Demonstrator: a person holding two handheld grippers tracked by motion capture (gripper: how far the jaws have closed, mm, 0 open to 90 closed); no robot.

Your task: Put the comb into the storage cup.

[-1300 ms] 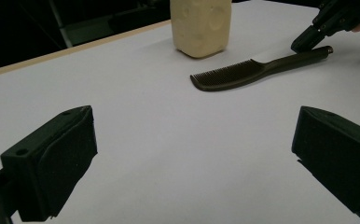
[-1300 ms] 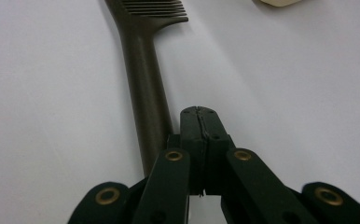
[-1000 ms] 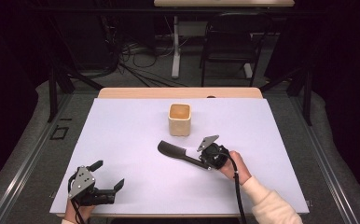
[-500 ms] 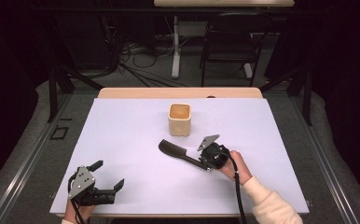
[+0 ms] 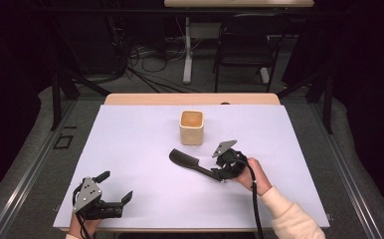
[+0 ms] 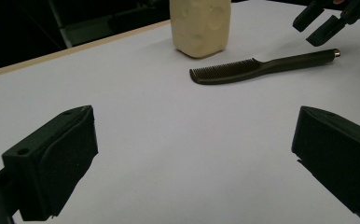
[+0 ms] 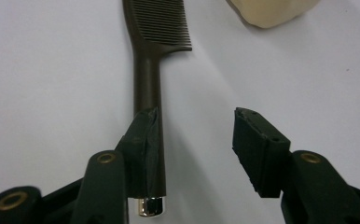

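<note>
A dark comb [image 5: 190, 163] lies flat on the white table cover, teeth end toward the cream cup [image 5: 191, 127]. My right gripper [image 5: 220, 170] is at the comb's handle end. In the right gripper view the comb [image 7: 148, 70] has its handle beside the left pad, and the other pad stands well apart from it; the jaws have just been opening, with the handle between them, so the right gripper [image 7: 197, 126] is open. My left gripper [image 5: 115, 186] rests at the front left, open and empty. The left gripper view also shows the comb [image 6: 262, 67] and the cup [image 6: 199, 25].
The white cover [image 5: 130, 144] spans the table, with a wooden edge [image 5: 145, 99] along the far side. A chair [image 5: 244, 45] and cables stand on the floor beyond. Wide bare cover lies between my two grippers.
The right gripper's jaws have parted from the comb's handle. The comb stays lying in the same spot, and the left gripper has not moved.
</note>
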